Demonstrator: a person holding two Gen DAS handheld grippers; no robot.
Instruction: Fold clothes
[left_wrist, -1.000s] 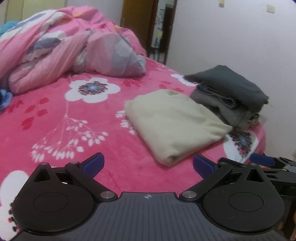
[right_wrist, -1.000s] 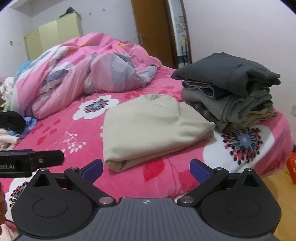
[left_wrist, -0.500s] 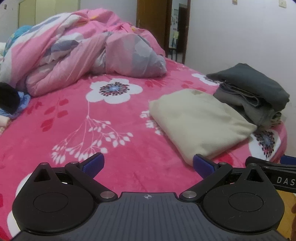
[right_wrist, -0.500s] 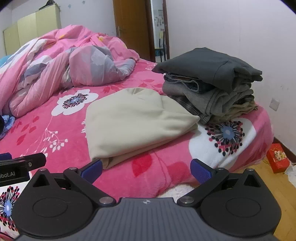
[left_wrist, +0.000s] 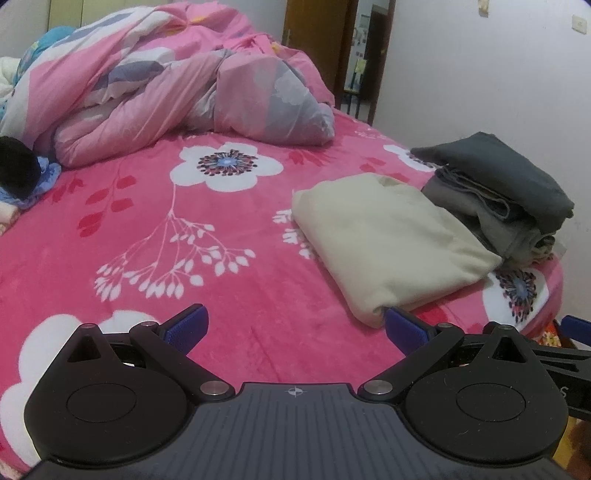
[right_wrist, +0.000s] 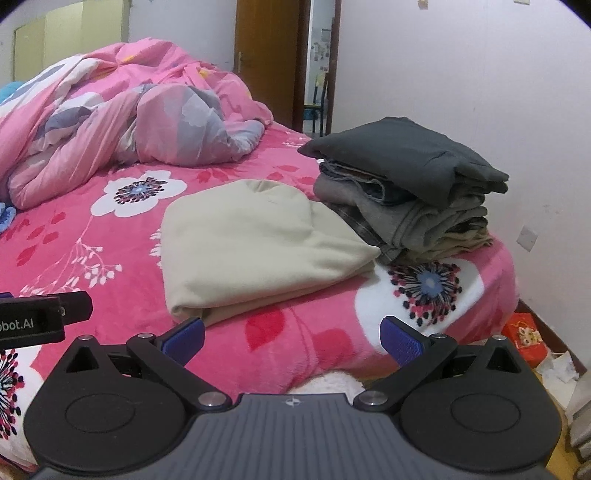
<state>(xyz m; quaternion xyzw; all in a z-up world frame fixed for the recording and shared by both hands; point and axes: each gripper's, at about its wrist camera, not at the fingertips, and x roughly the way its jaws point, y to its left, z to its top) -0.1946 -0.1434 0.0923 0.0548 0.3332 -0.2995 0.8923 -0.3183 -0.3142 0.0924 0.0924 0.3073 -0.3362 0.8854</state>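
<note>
Left claw (left_wrist: 295, 328): two blue ribbed pads on black linkage arms, spread wide and released, nothing between them. Left wrist view. One cream garment (left_wrist: 388, 240), soft and matte, folded into a rounded rectangle, lies flat on the bed's pink blanket (left_wrist: 184, 240); its near corner sits just beyond the claw's right-hand pad. Touching the cream garment's far right edge stands one stack of folded clothes (left_wrist: 509, 199), grey layers topped by a dark charcoal piece. Beyond the cream garment, toward the head of the bed, one crumpled pink-and-grey quilt (left_wrist: 177, 92) forms a puffy heap. The blanket is plush, printed with large white flowers and red leaves.

Right claw (right_wrist: 291, 339): the same two blue pads, likewise spread and released, holding nothing. Right wrist view. The cream garment (right_wrist: 258, 243) lies just beyond the claw's left-hand pad, its doubled fold edge facing the camera. The stack (right_wrist: 406, 192) abuts the garment's right side, showing at least four layers: charcoal, denim blue, grey, tan. The quilt (right_wrist: 122, 114) lies behind the garment. Part of the left claw's black body (right_wrist: 37, 317) enters left of the garment. One small red box (right_wrist: 524, 339) rests on the wooden floor, right of the garment, below the bed.
</note>
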